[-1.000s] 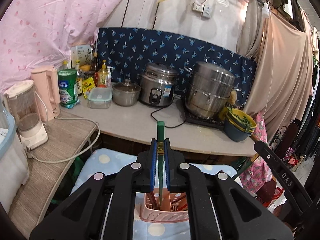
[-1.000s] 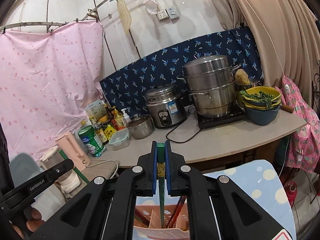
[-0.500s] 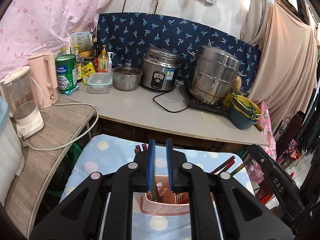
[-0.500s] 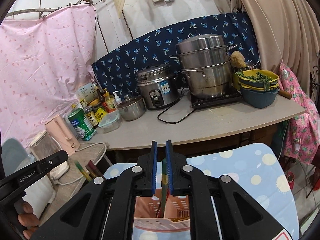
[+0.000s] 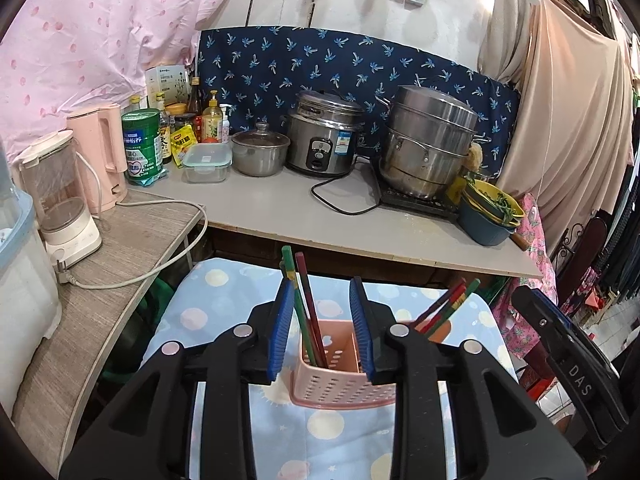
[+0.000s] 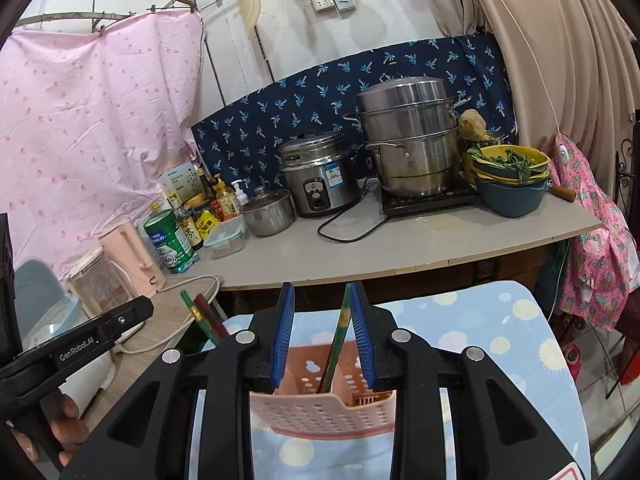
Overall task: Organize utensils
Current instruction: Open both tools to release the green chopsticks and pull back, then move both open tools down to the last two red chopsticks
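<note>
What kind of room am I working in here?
Most likely a small home kitchen corner: a rice cooker and stacked steel steamer pot sit on the counter, with sauce bottles against the wall.

Chopsticks (image 5: 308, 320) upright in holder (image 5: 340, 384) on cloth-covered table (image 5: 224, 304), before counter (image 5: 320, 216).

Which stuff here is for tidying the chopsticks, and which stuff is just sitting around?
For the job:
- pink basket
- chopsticks standing in it
- left gripper, open
- right gripper, open

Just sitting around:
- rice cooker
- steamer pot
- pink kettle
- green tin
- bowls of greens
</note>
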`<state>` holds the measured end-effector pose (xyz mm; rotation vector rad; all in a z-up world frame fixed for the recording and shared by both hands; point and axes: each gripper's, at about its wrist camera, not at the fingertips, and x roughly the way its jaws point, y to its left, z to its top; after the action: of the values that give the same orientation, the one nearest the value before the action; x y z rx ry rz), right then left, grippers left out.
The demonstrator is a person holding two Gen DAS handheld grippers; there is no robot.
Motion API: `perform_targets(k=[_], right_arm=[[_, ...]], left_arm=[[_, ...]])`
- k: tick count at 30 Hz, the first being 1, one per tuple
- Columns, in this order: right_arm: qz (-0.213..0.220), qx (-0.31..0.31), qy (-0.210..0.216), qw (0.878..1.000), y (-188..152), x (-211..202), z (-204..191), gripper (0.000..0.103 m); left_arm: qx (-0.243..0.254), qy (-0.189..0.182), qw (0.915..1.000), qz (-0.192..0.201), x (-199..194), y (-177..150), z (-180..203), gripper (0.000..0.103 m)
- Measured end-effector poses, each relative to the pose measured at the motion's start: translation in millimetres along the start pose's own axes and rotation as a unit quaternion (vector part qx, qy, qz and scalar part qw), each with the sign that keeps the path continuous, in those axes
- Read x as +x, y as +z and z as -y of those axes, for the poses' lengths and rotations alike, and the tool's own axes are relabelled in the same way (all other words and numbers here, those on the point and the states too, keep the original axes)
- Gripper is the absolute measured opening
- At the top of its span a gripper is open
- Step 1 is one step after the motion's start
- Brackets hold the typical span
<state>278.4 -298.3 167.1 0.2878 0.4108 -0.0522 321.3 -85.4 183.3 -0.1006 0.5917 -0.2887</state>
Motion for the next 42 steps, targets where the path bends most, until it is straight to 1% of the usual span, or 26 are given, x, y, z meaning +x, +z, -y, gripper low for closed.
perform_targets(k=[4, 6, 9, 14, 21, 26, 31, 37, 42], right_arm=[[-0.002, -0.002, 0.002, 1.000, -9.3, -14.5, -3.2, 0.030], [-0.002, -0.001, 0.003, 1.000, -15.4, -22.5, -3.5, 0.034], [-0.007, 0.002, 0.002, 1.000, -26.0, -33.9, -2.2, 0.035], [-0.024, 0.001, 0.000, 1.000, -53.5, -51.9, -2.0, 0.035], [-0.058, -0.015, -0.007, 0.998, -103.2, -74.4, -7.3, 0.035], [-0.087, -0.022, -0.004, 0.996, -138.2, -89.0, -11.7, 0.035], [-0.112, -0.032, -0.008, 0.993, -172.1, -104.5, -15.2, 0.035], [-0.150, -0.041, -0.009, 0.988, -219.2, -125.6, -18.7, 0.035], [-0.186, -0.043, -0.007, 0.982, -260.3, -135.5, -22.2, 0.035]], left_arm=[[0.004, 0.002, 1.0000, 0.001, -10.6, -8.5, 0.8, 0.028], [0.009, 0.004, 1.0000, 0.002, -16.3, -14.1, 1.1, 0.028], [0.017, 0.008, 0.9998, -0.001, -24.4, -26.5, 0.3, 0.028], [0.018, 0.012, 0.9996, -0.020, -32.6, -51.6, -6.0, 0.028], [0.015, 0.020, 0.9981, -0.056, -43.2, -103.2, -16.5, 0.028], [0.015, 0.020, 0.9962, -0.083, -51.1, -139.2, -20.9, 0.028], [0.023, 0.026, 0.9943, -0.101, -61.4, -172.2, -26.1, 0.028], [0.021, 0.033, 0.9912, -0.127, -72.0, -210.1, -36.6, 0.028], [0.029, 0.047, 0.9882, -0.143, -79.4, -239.6, -43.1, 0.028]])
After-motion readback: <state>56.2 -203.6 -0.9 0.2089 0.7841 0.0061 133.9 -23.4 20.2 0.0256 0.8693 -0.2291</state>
